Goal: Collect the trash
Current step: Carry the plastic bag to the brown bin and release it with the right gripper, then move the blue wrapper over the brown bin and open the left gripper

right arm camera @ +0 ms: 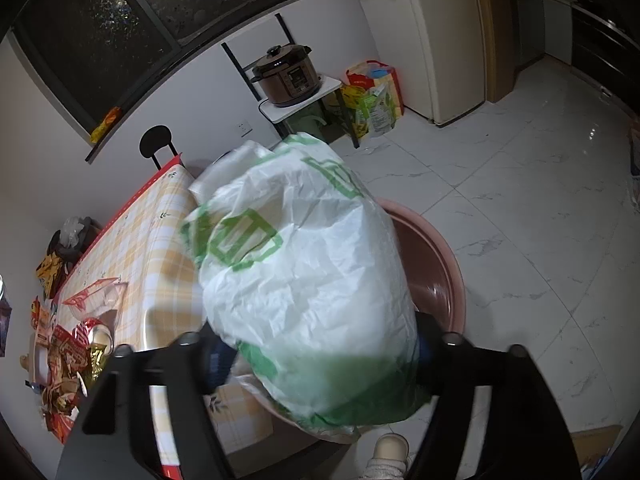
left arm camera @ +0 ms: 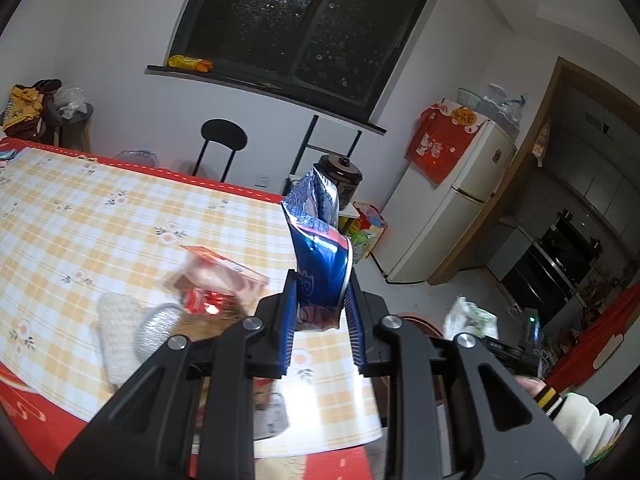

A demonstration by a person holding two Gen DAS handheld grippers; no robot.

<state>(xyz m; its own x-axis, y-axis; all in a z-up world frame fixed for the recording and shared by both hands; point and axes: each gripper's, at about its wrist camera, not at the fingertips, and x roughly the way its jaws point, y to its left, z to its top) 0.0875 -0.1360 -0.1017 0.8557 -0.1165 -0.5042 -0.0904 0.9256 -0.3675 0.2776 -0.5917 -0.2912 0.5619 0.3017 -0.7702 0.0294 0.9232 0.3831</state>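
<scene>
My left gripper [left arm camera: 320,300] is shut on a crumpled blue foil wrapper [left arm camera: 320,248], which sticks up above the right end of the yellow checked table [left arm camera: 120,220]. Blurred wrappers [left arm camera: 224,276] lie on the table behind it. In the right wrist view a white plastic bag with green print [right arm camera: 304,260] fills the space between the fingers of my right gripper [right arm camera: 320,352]. The jaws stand wide, and the bag hangs blurred over a pink basin [right arm camera: 436,264] beside the table. More red and gold trash [right arm camera: 68,352] is heaped at the table's left end.
A pressure cooker [right arm camera: 288,76] sits on a small stand by the wall, with bags [right arm camera: 372,100] and a fridge [right arm camera: 448,40] to its right. A black chair [left arm camera: 224,136] stands behind the table. A person's slipper [right arm camera: 392,452] is below the basin, and a white sleeve [left arm camera: 576,420] is visible at lower right.
</scene>
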